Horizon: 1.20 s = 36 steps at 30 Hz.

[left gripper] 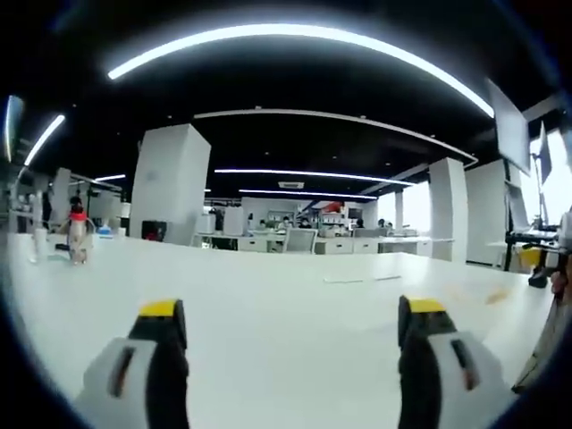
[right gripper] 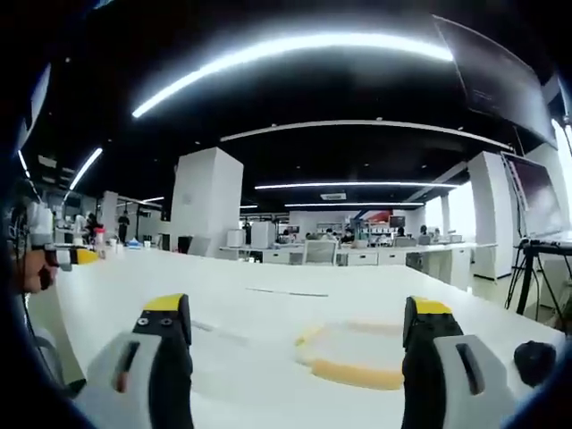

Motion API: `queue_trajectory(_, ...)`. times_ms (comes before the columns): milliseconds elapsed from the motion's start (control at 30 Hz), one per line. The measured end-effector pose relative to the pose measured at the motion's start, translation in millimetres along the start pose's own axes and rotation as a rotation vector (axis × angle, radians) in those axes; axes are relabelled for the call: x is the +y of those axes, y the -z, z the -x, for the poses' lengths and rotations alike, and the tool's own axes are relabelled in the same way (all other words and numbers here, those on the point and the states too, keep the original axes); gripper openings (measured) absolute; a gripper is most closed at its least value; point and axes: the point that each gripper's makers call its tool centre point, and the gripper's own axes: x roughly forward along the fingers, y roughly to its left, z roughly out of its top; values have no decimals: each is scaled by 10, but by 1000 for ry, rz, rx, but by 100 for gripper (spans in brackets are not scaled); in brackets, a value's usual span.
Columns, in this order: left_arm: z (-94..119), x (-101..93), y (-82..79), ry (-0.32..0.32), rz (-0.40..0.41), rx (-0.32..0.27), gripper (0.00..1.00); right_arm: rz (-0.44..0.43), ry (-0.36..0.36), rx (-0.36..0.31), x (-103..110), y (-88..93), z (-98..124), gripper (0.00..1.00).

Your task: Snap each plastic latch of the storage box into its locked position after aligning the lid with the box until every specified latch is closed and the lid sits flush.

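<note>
Two tools, left tool [left gripper: 291, 323] and right tool [right gripper: 293, 323], jaws apart, empty; yellow-edged clear lid [right gripper: 353, 357] flat on white table [left gripper: 286, 286].

Left hand-held gripper [left gripper: 292, 322], right hand-held gripper [right gripper: 298, 322]: black jaws, yellow tips, grey-white housings with dark slots.

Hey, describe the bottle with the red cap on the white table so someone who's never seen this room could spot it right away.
In the left gripper view, start at the long white table and follow it to its far left end, before the big white pillar. There stands a small clear bottle, upright. Its red cap sets it apart from the pale things beside it.
</note>
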Motion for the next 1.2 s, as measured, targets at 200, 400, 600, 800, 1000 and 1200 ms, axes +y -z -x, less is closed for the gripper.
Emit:
queue_trajectory(200, 24, 45, -24, -24, -14, 1, 100, -24, -10, -2, 47, 5, -24, 100)
queue_trajectory(400, 20, 55, -37, -17, -12, -2, 100, -18, -12, 5, 64, 22, -35, 100)
queue_trajectory(600, 2, 36, -39, -8, -6, -5, 100, -17, -4, 4, 26, 31, -26, 100)
queue_trajectory(800, -18, 51, -36, -10, -4, -4, 100, -13, 0, 2, 8, 24, -22, 100)
queue_trajectory(1000, -42, -6, -74, 11, -3, -12, 100, -2, 1, -4, 7, -4, -11, 100)
queue_trajectory(1200, -84, -57, -98, 30, -4, -14, 100, 10, 4, 3, -3, 10, -5, 100)
